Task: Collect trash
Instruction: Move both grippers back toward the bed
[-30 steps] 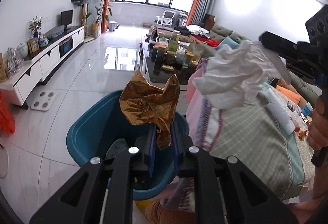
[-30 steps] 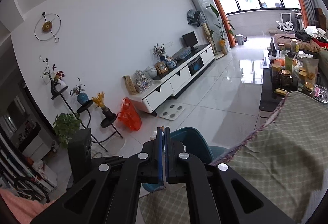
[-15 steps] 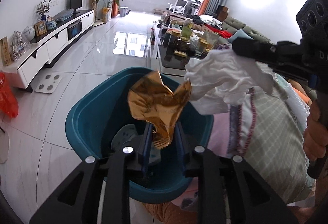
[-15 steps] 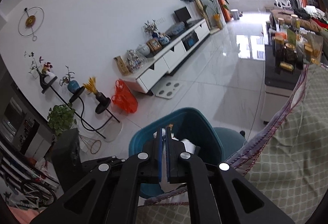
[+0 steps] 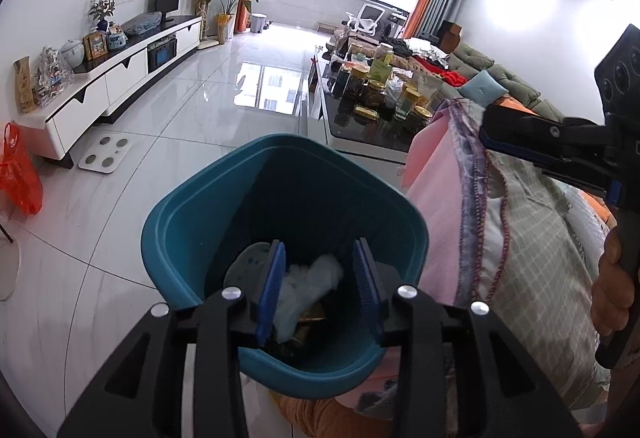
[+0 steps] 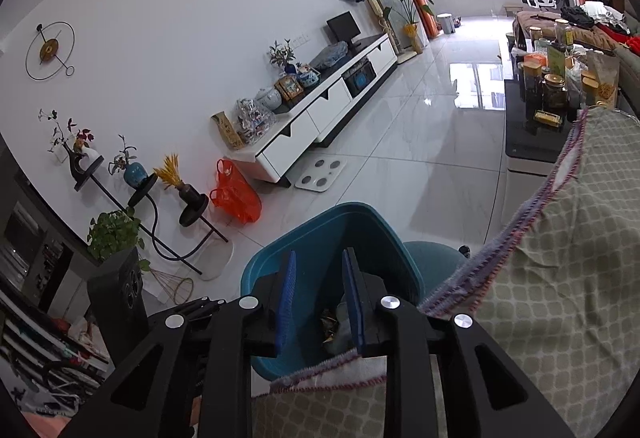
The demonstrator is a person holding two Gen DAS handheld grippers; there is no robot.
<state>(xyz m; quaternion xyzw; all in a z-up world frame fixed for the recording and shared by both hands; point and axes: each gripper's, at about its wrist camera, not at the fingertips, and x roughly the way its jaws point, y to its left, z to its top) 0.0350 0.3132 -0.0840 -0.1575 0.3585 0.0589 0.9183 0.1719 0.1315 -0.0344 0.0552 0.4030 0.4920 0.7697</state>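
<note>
Trash: white tissue wad (image 5: pixel 310 284) and gold wrapper (image 5: pixel 308 318), light, soft, crushable, pinch anywhere, lying in blue bin (image 5: pixel 192 222); left tongs (image 5: pixel 319 280) and right tongs (image 6: pixel 319 302) opening, empty.

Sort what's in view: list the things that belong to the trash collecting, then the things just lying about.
Belongs to the job:
- teal bin
- white crumpled paper in the bin
- gold wrapper in the bin
- left hand-held gripper, jaws opening, nothing between them
- right hand-held gripper, jaws opening, nothing between them

Just lying about:
- orange bag
- bathroom scale
- jars on the coffee table
- checked cloth
</note>
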